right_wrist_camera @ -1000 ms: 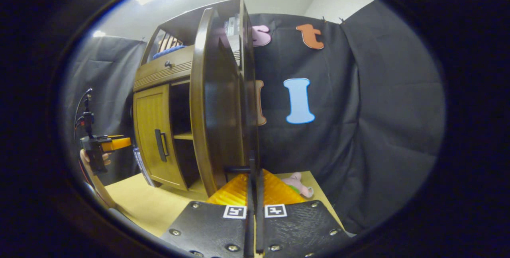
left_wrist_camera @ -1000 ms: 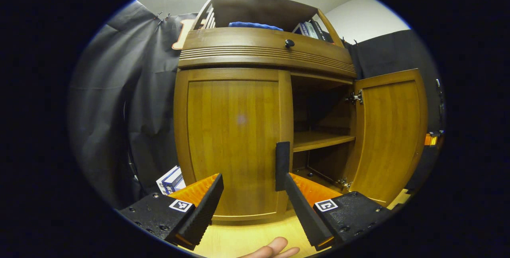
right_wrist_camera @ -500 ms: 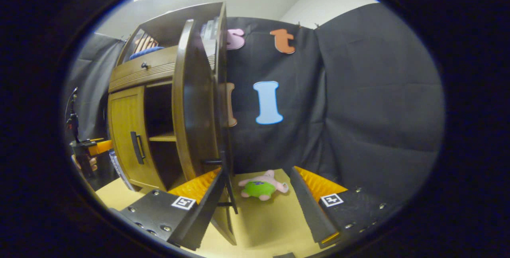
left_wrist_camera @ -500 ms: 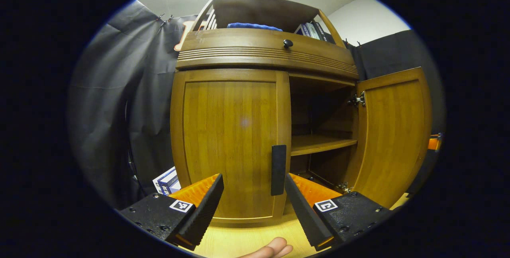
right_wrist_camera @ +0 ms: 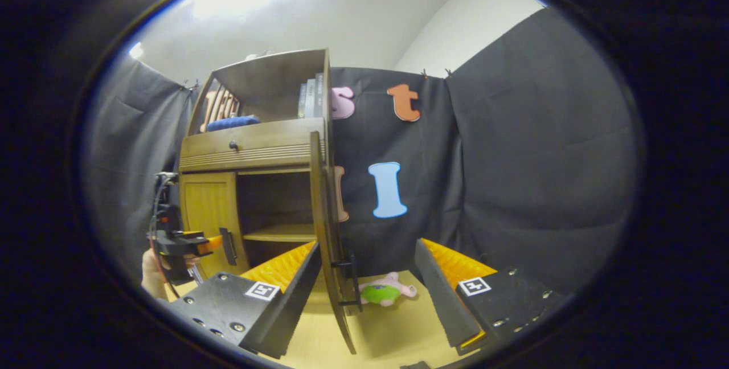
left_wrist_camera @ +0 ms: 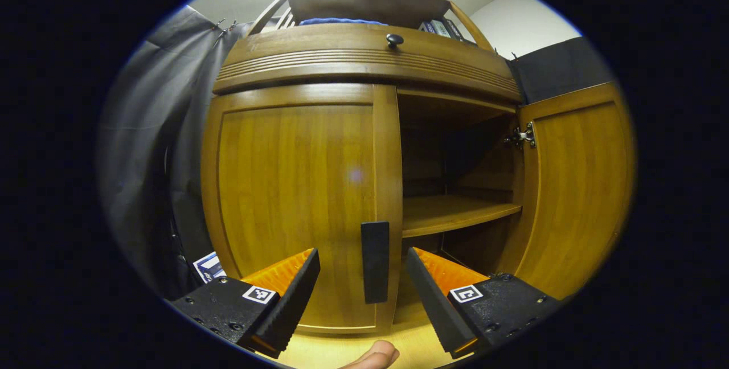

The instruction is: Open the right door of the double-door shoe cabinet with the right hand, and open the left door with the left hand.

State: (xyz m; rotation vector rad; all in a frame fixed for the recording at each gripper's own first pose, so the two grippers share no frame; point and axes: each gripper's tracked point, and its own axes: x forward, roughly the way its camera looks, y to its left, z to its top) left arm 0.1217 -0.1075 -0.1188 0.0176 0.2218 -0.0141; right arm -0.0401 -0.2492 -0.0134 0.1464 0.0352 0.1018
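Note:
The wooden shoe cabinet (left_wrist_camera: 364, 61) stands close ahead in the left gripper view. Its left door (left_wrist_camera: 296, 187) is closed, and that door's dark handle (left_wrist_camera: 375, 261) sits between my open left gripper's (left_wrist_camera: 363, 289) fingers, untouched. The right door (left_wrist_camera: 575, 187) stands swung wide, baring an inner shelf (left_wrist_camera: 455, 215). In the right gripper view my right gripper (right_wrist_camera: 364, 295) is open and drawn back from the right door (right_wrist_camera: 324, 232), whose handle (right_wrist_camera: 348, 278) hangs free between the fingers. My left gripper (right_wrist_camera: 182, 244), held by a hand, hovers near the left door's handle (right_wrist_camera: 229, 246).
A pink and green plush toy (right_wrist_camera: 384, 292) lies on the pale wooden floor (right_wrist_camera: 398, 335) beyond the open door. Books (left_wrist_camera: 438, 27) and a blue cloth (left_wrist_camera: 336, 20) sit on the cabinet's top shelf. A box (left_wrist_camera: 209, 266) leans beside the cabinet's left side. Black cloth walls surround the booth.
My right gripper opened, let go of the right door's handle and backed away. My left gripper advanced toward the left door until its handle came between the fingers.

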